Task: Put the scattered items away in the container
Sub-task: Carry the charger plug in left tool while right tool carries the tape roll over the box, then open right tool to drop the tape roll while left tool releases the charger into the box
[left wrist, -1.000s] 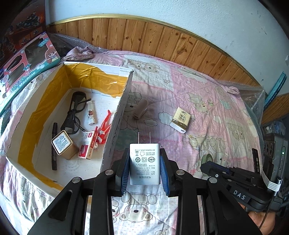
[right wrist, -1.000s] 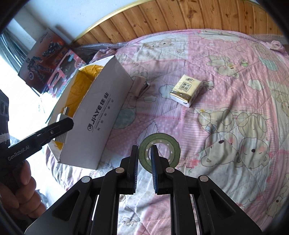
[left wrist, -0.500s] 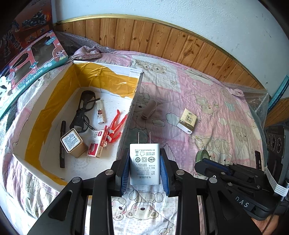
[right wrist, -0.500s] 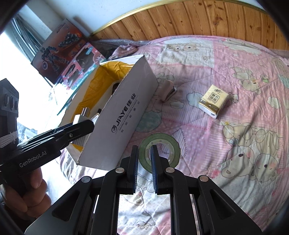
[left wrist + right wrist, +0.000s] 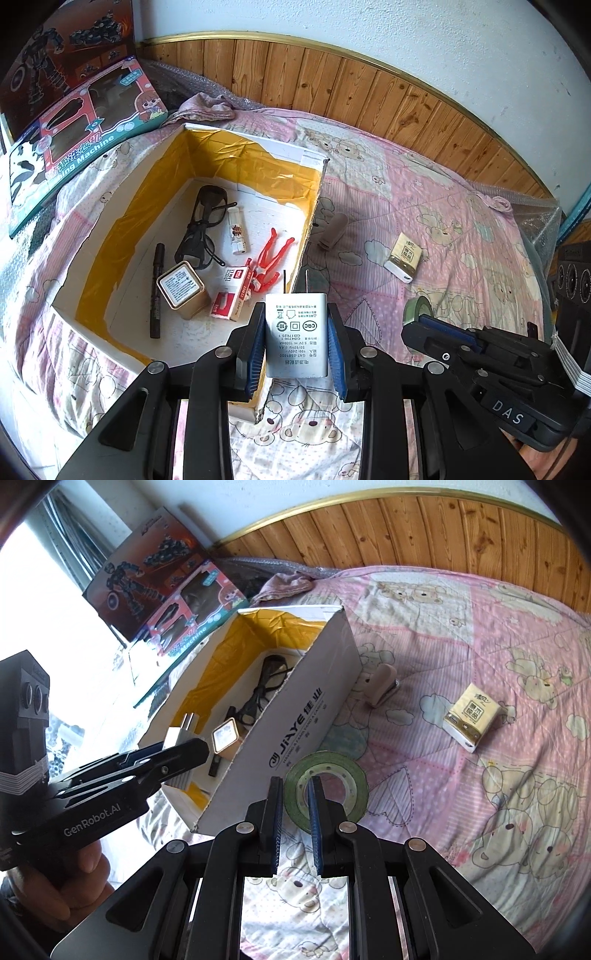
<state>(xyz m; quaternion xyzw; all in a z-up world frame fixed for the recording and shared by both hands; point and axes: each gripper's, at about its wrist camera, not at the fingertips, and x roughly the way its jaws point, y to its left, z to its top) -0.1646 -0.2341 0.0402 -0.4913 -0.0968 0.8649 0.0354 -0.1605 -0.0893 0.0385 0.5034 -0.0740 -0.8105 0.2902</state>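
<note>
A bed (image 5: 436, 206) with a pink bear-print quilt carries an open white box (image 5: 310, 716), a beige clip (image 5: 382, 685) just beside its wall, a tissue pack (image 5: 474, 712) farther out, and a crumpled cloth (image 5: 207, 107) near the wooden headboard.

the roll of green tape (image 5: 417, 308) is mostly hidden behind the right gripper (image 5: 424, 325) in the left wrist view. the charger (image 5: 175, 734) shows only partly past the left gripper (image 5: 192, 751). print on the tissue pack (image 5: 474, 710) is too small to read.
</note>
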